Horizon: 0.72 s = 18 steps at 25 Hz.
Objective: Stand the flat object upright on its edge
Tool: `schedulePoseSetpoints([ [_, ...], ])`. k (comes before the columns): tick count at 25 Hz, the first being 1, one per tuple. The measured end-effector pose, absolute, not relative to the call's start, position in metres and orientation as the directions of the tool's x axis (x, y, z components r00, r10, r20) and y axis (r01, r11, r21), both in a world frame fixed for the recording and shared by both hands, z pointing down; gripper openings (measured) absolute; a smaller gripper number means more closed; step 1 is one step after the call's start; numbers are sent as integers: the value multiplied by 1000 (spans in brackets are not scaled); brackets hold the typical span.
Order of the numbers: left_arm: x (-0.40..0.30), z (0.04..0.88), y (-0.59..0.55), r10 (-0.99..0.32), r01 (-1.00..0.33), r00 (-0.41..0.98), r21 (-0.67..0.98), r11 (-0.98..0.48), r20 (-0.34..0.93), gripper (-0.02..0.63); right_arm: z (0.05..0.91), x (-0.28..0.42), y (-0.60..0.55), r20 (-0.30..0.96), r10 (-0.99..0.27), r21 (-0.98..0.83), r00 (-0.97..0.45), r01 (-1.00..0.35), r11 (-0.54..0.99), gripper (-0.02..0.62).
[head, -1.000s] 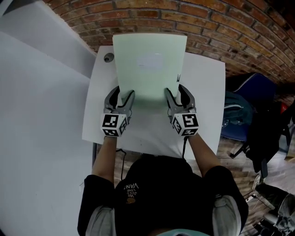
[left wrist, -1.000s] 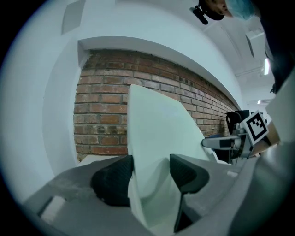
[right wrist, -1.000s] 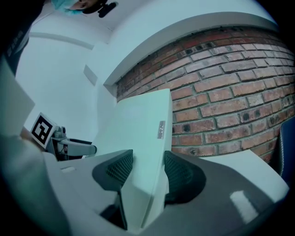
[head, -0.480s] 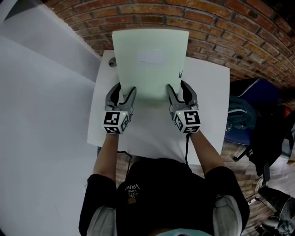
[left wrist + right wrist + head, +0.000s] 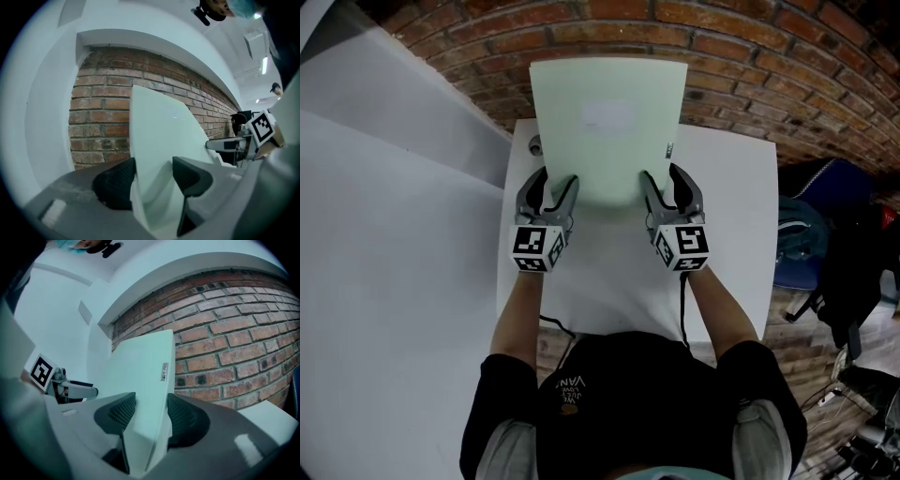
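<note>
- The pale green board [image 5: 609,131] is raised at 12 o'clock on the white table [image 5: 727,234]. It is tipped up with its face toward the person, steep but probably not fully upright.
- The left gripper [image 5: 549,183] clamps the board's side edge at about 7 o'clock, and the right gripper [image 5: 664,178] clamps the opposite edge at 5 o'clock. Each pair of jaws is closed narrow on the board's thickness.
- Gripping low on both sides likely lets the bottom edge act as a pivot and keeps the sheet from twisting.
- I cannot tell whether the bottom edge touches the tabletop.
- A small tag [image 5: 669,148] sits on the board's 3 o'clock edge, just above the right gripper.
- The brick wall [image 5: 750,47] stands close behind at 12 o'clock, so there is little room to push farther back.
- A white panel [image 5: 384,234] bounds 9 o'clock.
- Bare tabletop lies at 3 and 6 o'clock.
</note>
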State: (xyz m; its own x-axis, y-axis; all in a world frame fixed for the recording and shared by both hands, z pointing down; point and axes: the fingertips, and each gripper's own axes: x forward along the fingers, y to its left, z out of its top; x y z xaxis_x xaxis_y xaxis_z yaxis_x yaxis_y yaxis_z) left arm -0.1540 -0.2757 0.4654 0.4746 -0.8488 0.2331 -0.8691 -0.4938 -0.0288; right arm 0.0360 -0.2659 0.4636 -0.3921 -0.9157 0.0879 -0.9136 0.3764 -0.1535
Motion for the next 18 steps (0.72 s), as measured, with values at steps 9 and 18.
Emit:
schedulePoseSetpoints([
  [9, -171, 472, -321, -841, -854, 500, -40, -518, 206, 262, 468, 18, -305, 81, -931, -120, -357, -930, 347, 210],
  [18, -178, 497, -351, -831, -848, 510, -32, -529, 221, 261, 488, 10, -330, 116, -941, -87, -318, -947, 310, 209],
])
